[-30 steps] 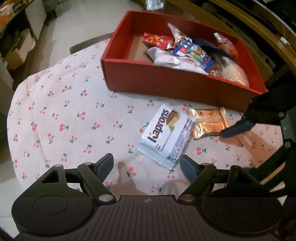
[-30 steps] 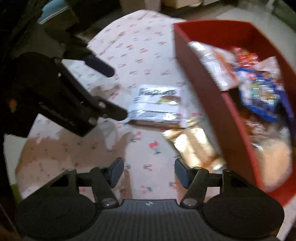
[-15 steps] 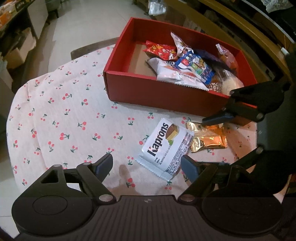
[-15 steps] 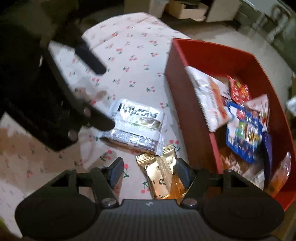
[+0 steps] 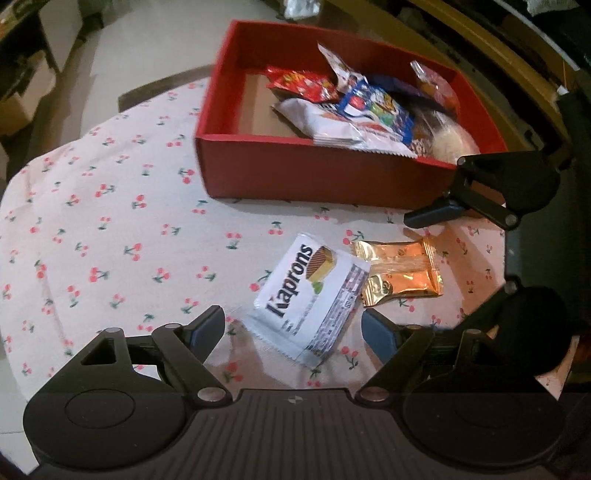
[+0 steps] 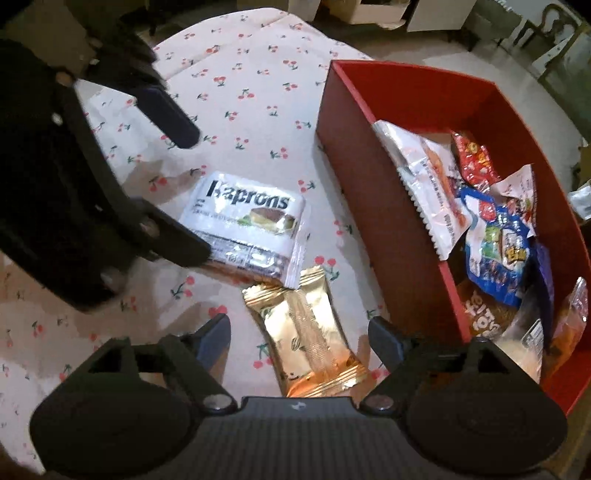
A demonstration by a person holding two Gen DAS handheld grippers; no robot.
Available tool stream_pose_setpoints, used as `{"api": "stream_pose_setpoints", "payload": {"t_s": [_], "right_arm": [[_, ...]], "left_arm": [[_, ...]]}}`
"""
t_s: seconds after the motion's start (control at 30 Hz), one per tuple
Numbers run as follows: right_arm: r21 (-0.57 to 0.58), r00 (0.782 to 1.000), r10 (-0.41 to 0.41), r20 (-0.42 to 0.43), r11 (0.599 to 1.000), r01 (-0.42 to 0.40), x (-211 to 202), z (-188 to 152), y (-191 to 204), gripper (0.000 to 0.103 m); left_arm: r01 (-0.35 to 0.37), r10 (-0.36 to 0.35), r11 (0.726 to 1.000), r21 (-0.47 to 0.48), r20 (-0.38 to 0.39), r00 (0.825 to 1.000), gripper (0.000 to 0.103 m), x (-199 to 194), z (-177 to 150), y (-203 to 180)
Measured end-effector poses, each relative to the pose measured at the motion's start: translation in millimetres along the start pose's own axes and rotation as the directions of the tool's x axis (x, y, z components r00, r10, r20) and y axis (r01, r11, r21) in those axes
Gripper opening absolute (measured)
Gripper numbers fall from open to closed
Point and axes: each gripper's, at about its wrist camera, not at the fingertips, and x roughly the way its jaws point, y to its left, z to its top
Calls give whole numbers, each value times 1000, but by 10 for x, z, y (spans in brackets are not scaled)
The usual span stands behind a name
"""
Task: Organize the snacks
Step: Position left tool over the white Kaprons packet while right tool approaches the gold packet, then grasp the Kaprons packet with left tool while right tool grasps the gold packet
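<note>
A white Kaprons wafer packet (image 5: 306, 299) (image 6: 247, 218) and a gold snack packet (image 5: 400, 271) (image 6: 310, 332) lie side by side on the cherry-print tablecloth (image 5: 110, 229), in front of the red box (image 5: 325, 177) (image 6: 351, 184). My left gripper (image 5: 291, 328) (image 6: 181, 188) hangs open over the near end of the Kaprons packet without pressing on it. My right gripper (image 6: 299, 334) points down at the gold packet. Its jaws are opening, with the packet between the fingers and untouched by the pads. One right finger (image 5: 432, 216) shows beside the box wall.
Several snack packets (image 5: 354, 110) (image 6: 491, 229) fill the right half of the red box; its left part shows bare bottom (image 5: 258, 107). The round table's edge (image 5: 22, 177) curves at the left, with floor and cardboard boxes (image 6: 373, 11) beyond.
My right gripper has come down over the gold packet, turned, and spread its jaws wider. The left gripper has stayed in place over the Kaprons packet.
</note>
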Motion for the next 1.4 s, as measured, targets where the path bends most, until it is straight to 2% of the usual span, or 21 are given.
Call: {"api": "stream_pose_setpoints", "payload": {"t_s": [0.07,0.13,0.23,0.3,0.37,0.53,0.57,0.6,0.7,0.77,0.93,0.97,1.0,1.03,1.1,1.17,1.33,1.4], "right_arm": [[80,997,70,11,994,-71,7,-63,-20,95],[96,997,68,33,993,-71,-22,-138,15,94],[125,997,64,45,990,-69,-80,-215,37,82],[171,997,67,35,983,-72,-124,-257,23,67],[229,998,40,37,972,-48,-136,-284,-12,65],[261,998,-5,60,965,-11,-76,-202,45,71],[267,998,-14,64,964,-4,-66,-187,52,77],[281,998,-20,65,960,1,-41,-170,51,87],[316,998,-34,62,949,12,40,-189,13,102],[322,997,-13,71,947,-10,79,-229,-5,103],[341,997,-36,65,940,11,98,-256,-2,103],[349,997,-37,71,937,10,64,-270,-8,101],[355,996,-49,77,935,18,38,-284,-12,91],[365,995,-59,80,931,26,17,-298,-26,86],[401,994,-70,89,915,29,-47,-355,-48,65],[443,992,-102,80,895,56,-76,-408,-68,55],[526,989,-135,64,847,82,-135,-564,-57,54],[559,988,-145,56,824,89,-197,-630,-29,53]], "left_arm": [[-16,16,1000,5,-10,1000,86,53,19,-13],[-22,22,1000,-3,-15,1000,86,76,17,3],[-27,27,1000,1,-31,999,86,120,-4,1],[-37,37,999,14,-44,998,86,165,-14,-27],[-36,37,999,22,-44,998,86,201,9,-48],[-56,57,998,28,-34,998,89,282,108,-71],[-66,67,997,36,-32,997,91,302,128,-80],[-75,76,996,52,-30,997,91,322,148,-106],[-96,100,989,108,-28,995,94,375,143,-195],[-119,122,982,146,-18,992,97,395,119,-257],[-123,126,987,103,-20,992,94,392,169,-226],[-123,125,987,101,-20,992,94,394,169,-224],[-128,130,986,106,-16,991,93,392,164,-230],[-127,129,986,110,-11,992,91,389,153,-244],[-123,124,987,108,-4,992,88,370,131,-271],[-127,128,986,104,3,992,84,352,118,-293],[-126,126,988,88,9,992,72,242,-16,-314],[-123,124,988,96,1,992,71,225,-71,-350]]}}
